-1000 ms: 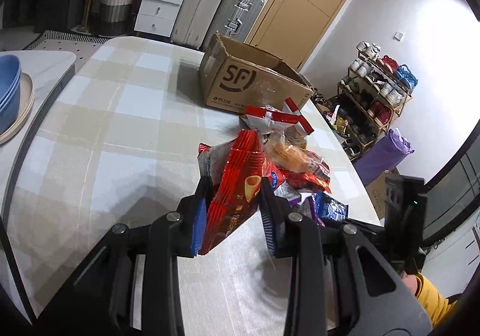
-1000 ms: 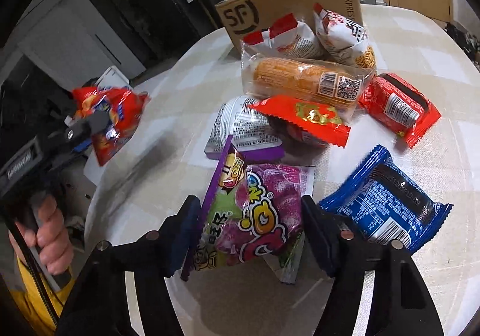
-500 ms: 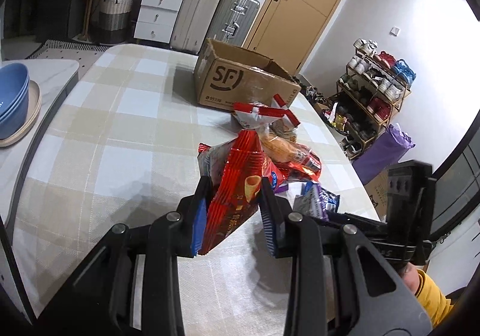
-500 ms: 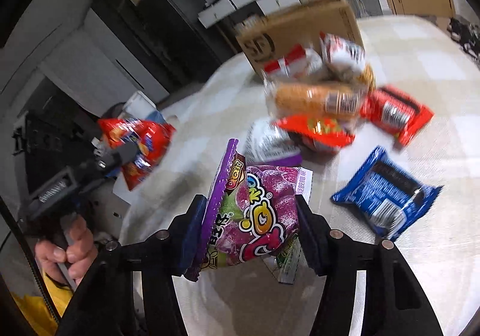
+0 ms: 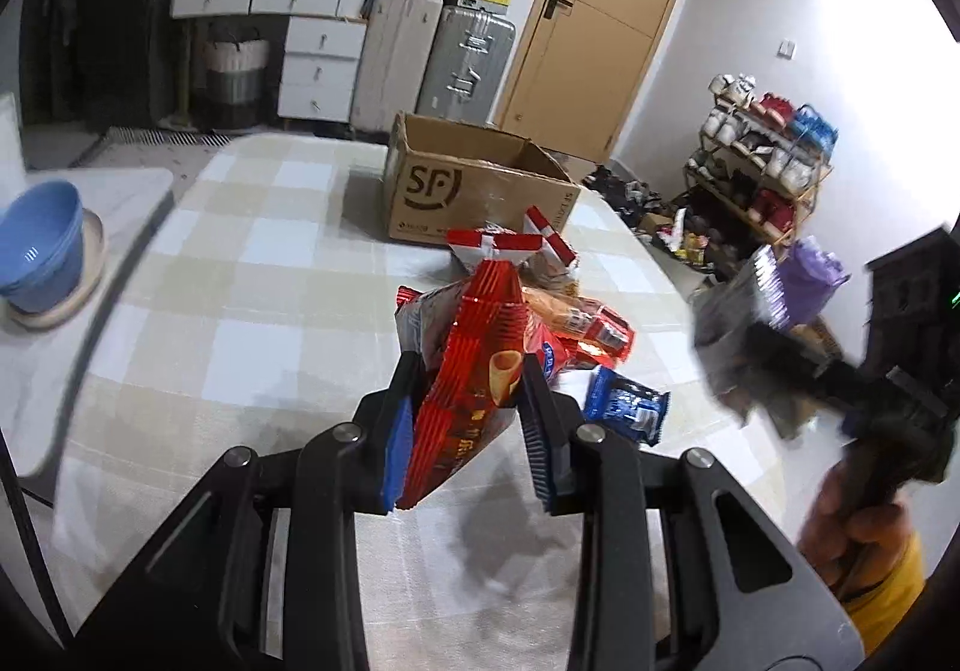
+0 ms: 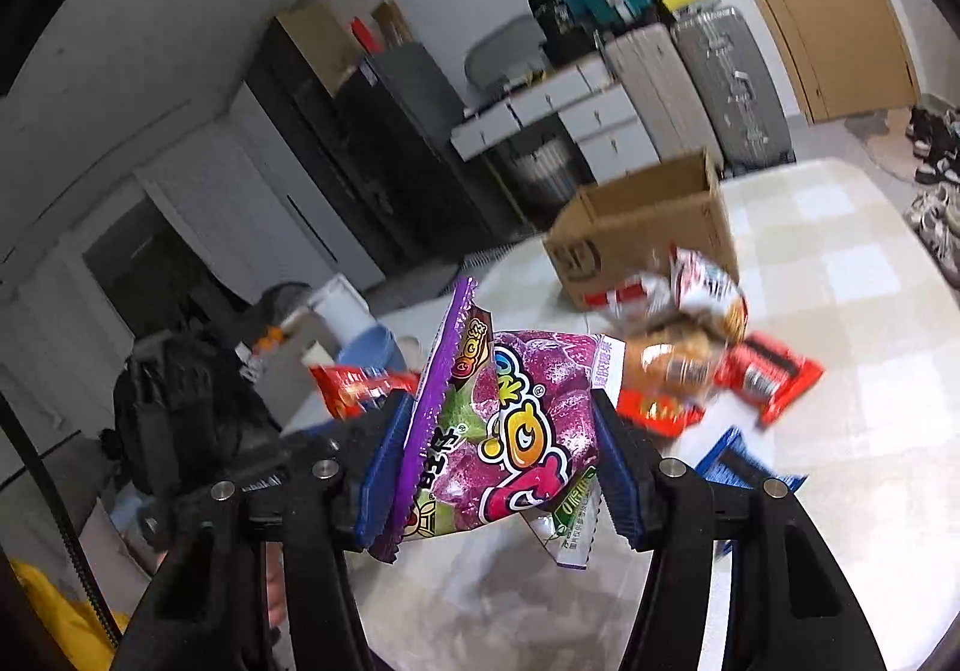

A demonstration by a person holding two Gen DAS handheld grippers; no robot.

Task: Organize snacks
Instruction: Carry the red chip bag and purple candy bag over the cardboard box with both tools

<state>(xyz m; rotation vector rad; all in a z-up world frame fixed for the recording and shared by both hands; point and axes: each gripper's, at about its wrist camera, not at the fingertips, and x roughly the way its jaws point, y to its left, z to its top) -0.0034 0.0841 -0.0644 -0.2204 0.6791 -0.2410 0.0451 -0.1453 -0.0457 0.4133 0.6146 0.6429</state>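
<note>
Checked cloth table (image 5: 252, 275), matte. Corrugated cardboard box (image 5: 474, 191), open-topped, interior not visible. Loose crinkled foil packets (image 5: 588, 323) piled before it. Left gripper (image 5: 468, 419) clamps ridged red packet (image 5: 480, 359); right gripper (image 6: 498, 461) clamps glossy purple packet (image 6: 516, 431), both above table.

We hold our left gripper (image 5: 468, 431) angled downward, its 2 blue-padded fingers (image 5: 397, 440) clamped tight from 9 and 3 o'clock on what they carry. Our right gripper (image 6: 495, 467) tilts less steeply, its pads pressed against both sides of its load. In the left wrist view, our right hand (image 5: 858, 527) grips its handle at 4 o'clock, yellow sleeve (image 5: 888, 593) below it.
</note>
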